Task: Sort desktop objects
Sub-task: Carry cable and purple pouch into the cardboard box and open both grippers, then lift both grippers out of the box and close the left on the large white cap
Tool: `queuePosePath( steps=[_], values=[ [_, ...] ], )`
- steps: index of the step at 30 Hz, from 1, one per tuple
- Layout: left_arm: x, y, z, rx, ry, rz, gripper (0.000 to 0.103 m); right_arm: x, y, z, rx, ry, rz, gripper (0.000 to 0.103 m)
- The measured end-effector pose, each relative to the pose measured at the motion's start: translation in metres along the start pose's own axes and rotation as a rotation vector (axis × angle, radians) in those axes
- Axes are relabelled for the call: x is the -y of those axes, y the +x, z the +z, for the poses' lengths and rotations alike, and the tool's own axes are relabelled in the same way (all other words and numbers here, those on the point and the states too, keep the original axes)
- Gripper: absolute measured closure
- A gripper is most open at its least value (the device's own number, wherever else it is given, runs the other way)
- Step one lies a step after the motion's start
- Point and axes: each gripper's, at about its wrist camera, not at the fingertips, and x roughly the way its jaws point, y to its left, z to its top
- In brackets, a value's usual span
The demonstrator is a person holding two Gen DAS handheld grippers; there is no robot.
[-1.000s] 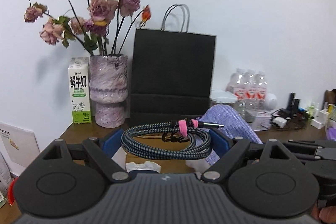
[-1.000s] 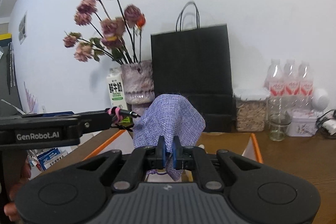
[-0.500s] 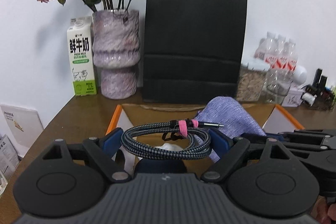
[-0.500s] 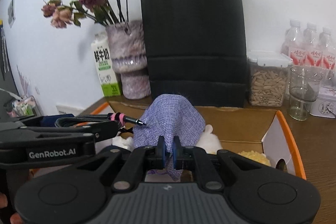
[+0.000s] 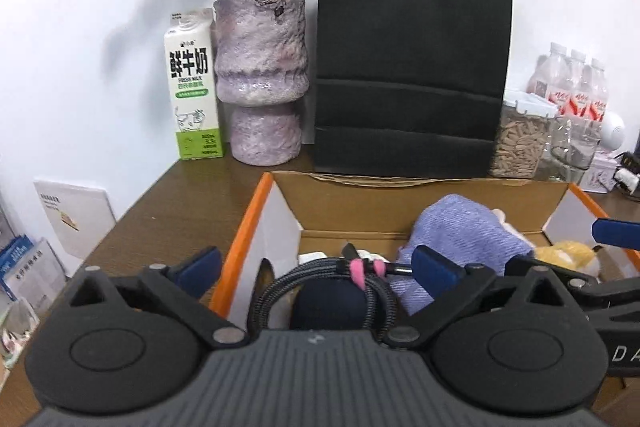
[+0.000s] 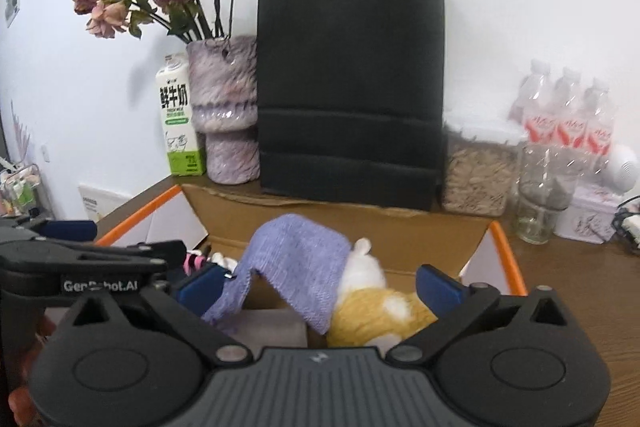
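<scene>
Since the earlier frame both jaws are opening. The left gripper (image 5: pixel 316 261) has released the cable (image 5: pixel 320 287); the right gripper (image 6: pixel 320 287) has released the cloth (image 6: pixel 298 267). Both lie in the box (image 5: pixel 256 211), partly hidden behind the gripper bodies.

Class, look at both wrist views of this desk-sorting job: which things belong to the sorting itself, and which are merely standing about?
Part of the job:
- cardboard box
- coiled cable, in the box
- purple cloth, in the box
- plush toy
- left gripper, jaws opening
- right gripper, jaws opening

Just standing about:
- milk carton
- vase of dried roses
- black paper bag
- water bottles
</scene>
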Motion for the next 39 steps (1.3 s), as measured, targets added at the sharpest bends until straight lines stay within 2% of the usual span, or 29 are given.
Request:
queuePosePath(
  steps=[12,19,26,33,39],
  values=[
    [0.003,-0.022,0.009,0.051,0.015,-0.025,0.000,0.003,-0.022,0.004,0.038,0.009,0.008,0.000],
    [-0.003,-0.060,0.007,0.116,0.032,-0.046,0.000,-0.003,-0.054,0.004,0.085,-0.013,0.027,0.000],
    [-0.010,-0.102,-0.012,0.133,0.054,-0.076,0.000,-0.008,-0.095,-0.008,0.104,-0.038,0.038,0.000],
    [-0.013,-0.130,-0.050,0.071,0.128,-0.095,0.000,-0.014,-0.129,-0.038,0.058,-0.083,0.037,0.000],
    [-0.014,-0.137,-0.091,-0.044,0.159,-0.119,0.000,-0.019,-0.142,-0.076,-0.037,-0.091,0.042,0.000]
  ],
)
